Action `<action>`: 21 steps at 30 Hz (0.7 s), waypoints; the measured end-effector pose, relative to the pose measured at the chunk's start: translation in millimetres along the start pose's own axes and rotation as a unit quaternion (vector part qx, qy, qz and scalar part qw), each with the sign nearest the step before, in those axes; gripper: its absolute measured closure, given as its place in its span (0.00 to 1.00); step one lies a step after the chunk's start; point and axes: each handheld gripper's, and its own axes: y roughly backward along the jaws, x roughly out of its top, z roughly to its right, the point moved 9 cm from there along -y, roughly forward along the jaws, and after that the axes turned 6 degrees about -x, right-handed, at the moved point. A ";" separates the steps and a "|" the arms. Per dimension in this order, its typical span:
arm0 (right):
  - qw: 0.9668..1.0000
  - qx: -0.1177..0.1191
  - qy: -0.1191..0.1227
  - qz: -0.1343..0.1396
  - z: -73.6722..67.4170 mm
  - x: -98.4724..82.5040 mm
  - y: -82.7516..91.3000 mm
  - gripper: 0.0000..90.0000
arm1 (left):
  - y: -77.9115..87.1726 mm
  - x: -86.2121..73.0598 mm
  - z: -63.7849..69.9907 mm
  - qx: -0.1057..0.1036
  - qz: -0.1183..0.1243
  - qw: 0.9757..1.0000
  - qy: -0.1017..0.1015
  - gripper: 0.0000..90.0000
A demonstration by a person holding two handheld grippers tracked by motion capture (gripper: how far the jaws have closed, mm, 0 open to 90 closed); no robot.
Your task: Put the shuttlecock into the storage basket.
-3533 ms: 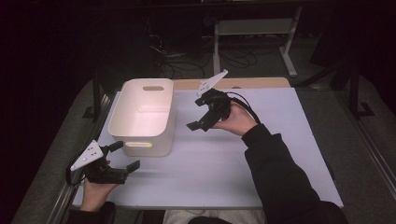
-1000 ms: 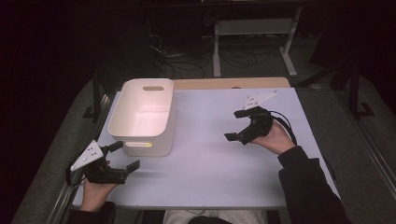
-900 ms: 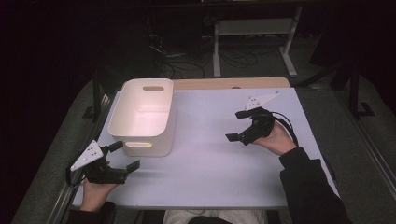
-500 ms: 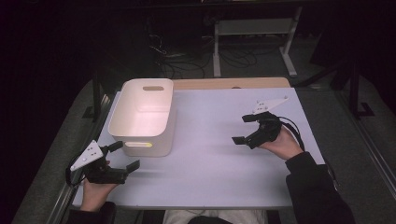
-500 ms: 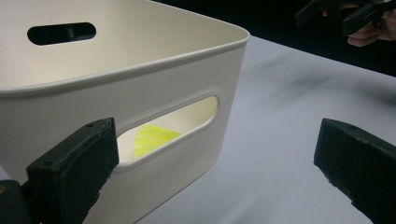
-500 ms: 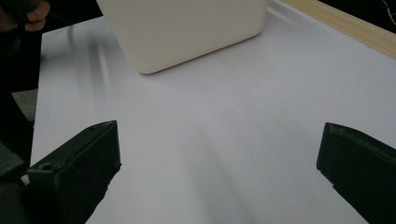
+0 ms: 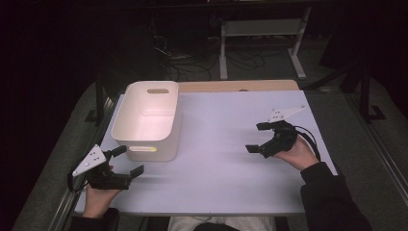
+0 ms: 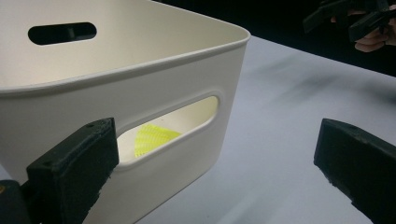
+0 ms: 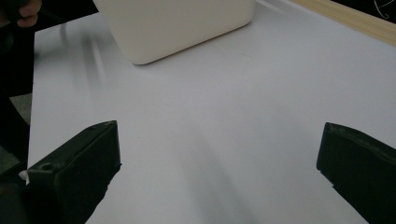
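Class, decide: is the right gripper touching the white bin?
Apart. In the high view, bare table lies between the right gripper and the white bin.

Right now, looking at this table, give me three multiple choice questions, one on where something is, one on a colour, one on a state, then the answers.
1. Where does the white bin stand on the table?
A. far left part
B. right edge
C. near middle

2. What colour is the thing seen through the bin's handle slot?
A. red
B. yellow
C. blue

3. How do the jaws of the right tool stand?
A. shut on a cup
B. shut on nothing
C. open, holding nothing

Answers:
1 A, the high view shows the bin toward the table's left side, just beyond the left tool.
2 B, the left gripper view shows a yellow shape inside through the slot.
3 C, the right gripper view shows both jaws wide apart over bare table.
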 end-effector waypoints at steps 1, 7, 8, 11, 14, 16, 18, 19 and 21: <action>1.000 -0.002 -0.001 0.000 0.8 -1.2 0.8 0.00 | 0.0 0.0 0.0 0.000 0.000 1.000 0.000 0.00; 1.000 -0.011 -0.006 0.004 2.9 -8.2 4.3 0.00 | -0.1 -0.1 -0.1 0.000 0.000 1.000 0.000 0.00; 1.000 -0.011 -0.008 0.005 3.2 -9.3 4.4 0.00 | 0.1 -0.2 -0.1 0.000 -0.001 1.000 0.000 0.00; 1.000 -0.016 -0.008 -0.002 4.9 -14.1 4.1 0.00 | -0.4 -0.4 0.6 -0.003 -0.002 1.000 0.001 0.00; 1.000 -0.017 -0.012 -0.004 5.8 -18.7 4.9 0.00 | -0.8 -0.7 0.8 -0.004 -0.004 1.000 0.001 0.00; 1.000 -0.020 -0.013 -0.003 6.9 -21.7 6.4 0.00 | -0.6 -0.6 0.8 -0.004 -0.003 1.000 0.001 0.00; 1.000 -0.022 -0.019 -0.001 7.8 -24.2 8.5 0.00 | -0.5 -0.6 0.8 -0.004 -0.003 1.000 0.001 0.00; 1.000 -0.024 -0.020 0.000 8.7 -25.8 10.0 0.00 | -0.5 -0.5 0.9 -0.004 -0.003 1.000 0.001 0.00; 0.999 -0.028 -0.024 0.001 10.8 -29.4 12.8 0.00 | -0.5 -0.4 0.8 -0.004 -0.001 1.000 0.002 0.00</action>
